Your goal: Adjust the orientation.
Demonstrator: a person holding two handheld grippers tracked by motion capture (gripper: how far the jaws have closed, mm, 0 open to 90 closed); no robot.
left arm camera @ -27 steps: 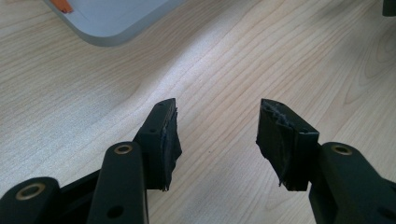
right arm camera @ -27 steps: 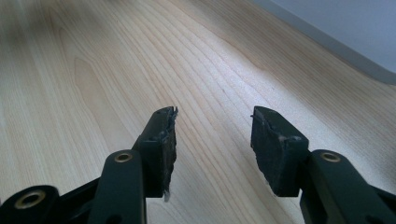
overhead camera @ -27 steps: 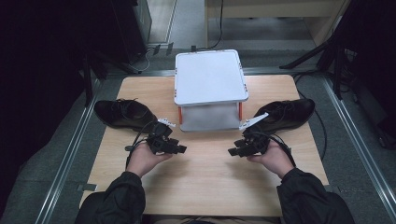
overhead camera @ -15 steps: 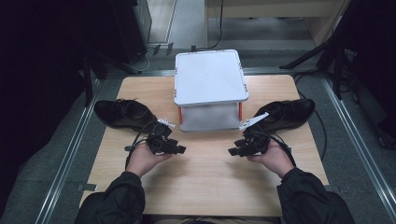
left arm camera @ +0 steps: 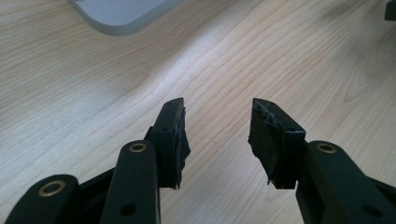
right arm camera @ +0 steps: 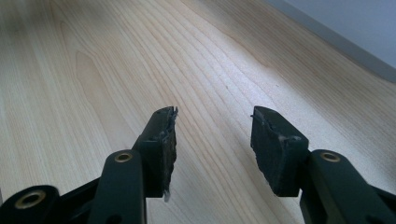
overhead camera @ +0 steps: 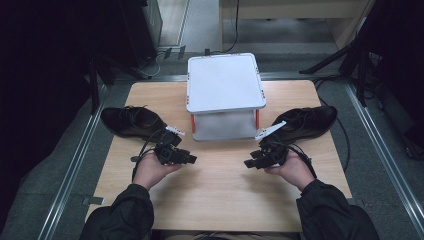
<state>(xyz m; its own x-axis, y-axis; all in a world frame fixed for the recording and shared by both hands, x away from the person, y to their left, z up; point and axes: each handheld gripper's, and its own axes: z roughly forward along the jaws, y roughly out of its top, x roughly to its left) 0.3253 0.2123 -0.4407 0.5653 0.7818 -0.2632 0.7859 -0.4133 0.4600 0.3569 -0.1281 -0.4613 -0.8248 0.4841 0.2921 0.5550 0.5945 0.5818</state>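
Two black leather shoes lie on the wooden table [overhead camera: 220,190]: one shoe [overhead camera: 131,121] at the left, the other shoe [overhead camera: 306,121] at the right. Between them stands a white two-level rack [overhead camera: 225,82] with red legs. My left gripper [overhead camera: 192,159] rests low over the table in front of the left shoe, pointing toward the middle. Its jaws stand open with nothing but wood between them [left arm camera: 217,133]. My right gripper [overhead camera: 247,163] mirrors it in front of the right shoe, also open and empty [right arm camera: 214,137].
The rack's pale lower shelf edge [left arm camera: 121,18] shows at the top of the left gripper view, and its grey edge [right arm camera: 345,28] at the upper right of the right gripper view. Metal rails [overhead camera: 75,160] run along both table sides. Cables [overhead camera: 345,135] trail off the right edge.
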